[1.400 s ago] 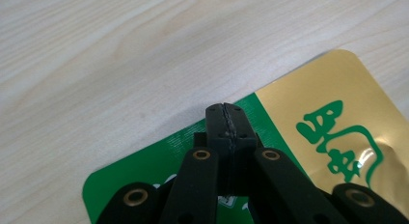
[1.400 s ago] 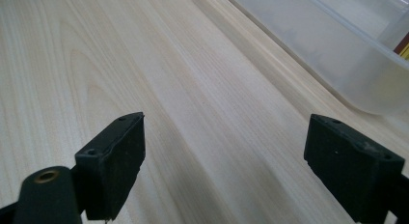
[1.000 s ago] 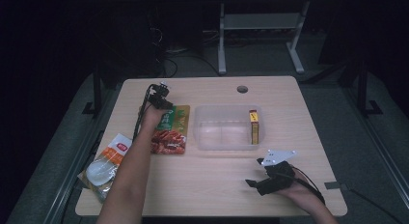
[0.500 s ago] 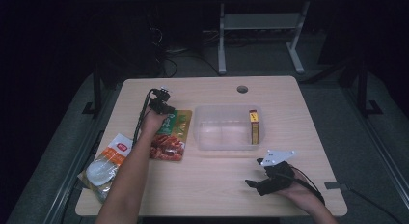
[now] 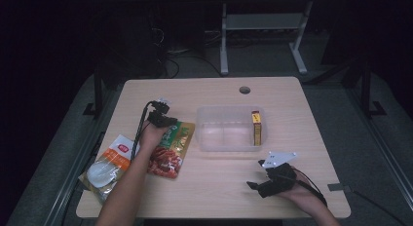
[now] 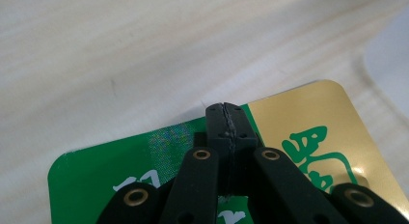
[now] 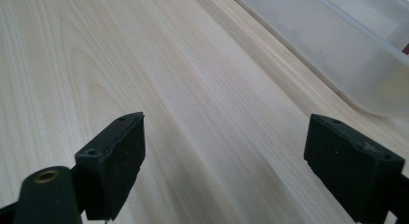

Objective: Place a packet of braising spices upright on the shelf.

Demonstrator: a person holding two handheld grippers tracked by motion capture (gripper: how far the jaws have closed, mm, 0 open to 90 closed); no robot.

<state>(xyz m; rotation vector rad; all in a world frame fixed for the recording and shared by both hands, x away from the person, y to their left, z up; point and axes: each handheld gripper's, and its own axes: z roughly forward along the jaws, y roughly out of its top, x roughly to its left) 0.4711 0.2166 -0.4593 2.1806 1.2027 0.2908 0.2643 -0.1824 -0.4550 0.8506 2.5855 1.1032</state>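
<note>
**Left gripper pinches the packet's top edge**

Jaws of the left gripper are pressed together on the far edge of the flat green, gold and red foil packet, right where its green part meets its gold corner in the left gripper view. No gap shows between the pads, only the thin film of the packet caught in them. In the high view the packet lies on the pale wooden table, left of the middle, its upper end under the gripper and its red lower end pointing toward the person's forearm. Just beside it on the right stands the clear rectangular plastic tub, with a narrow yellow box upright against its right wall. Near the left table edge rests an orange-and-white pouch. The right gripper sits low over bare wood near the front right, jaws spread wide with nothing between them; the tub's corner shows beyond it.
</note>
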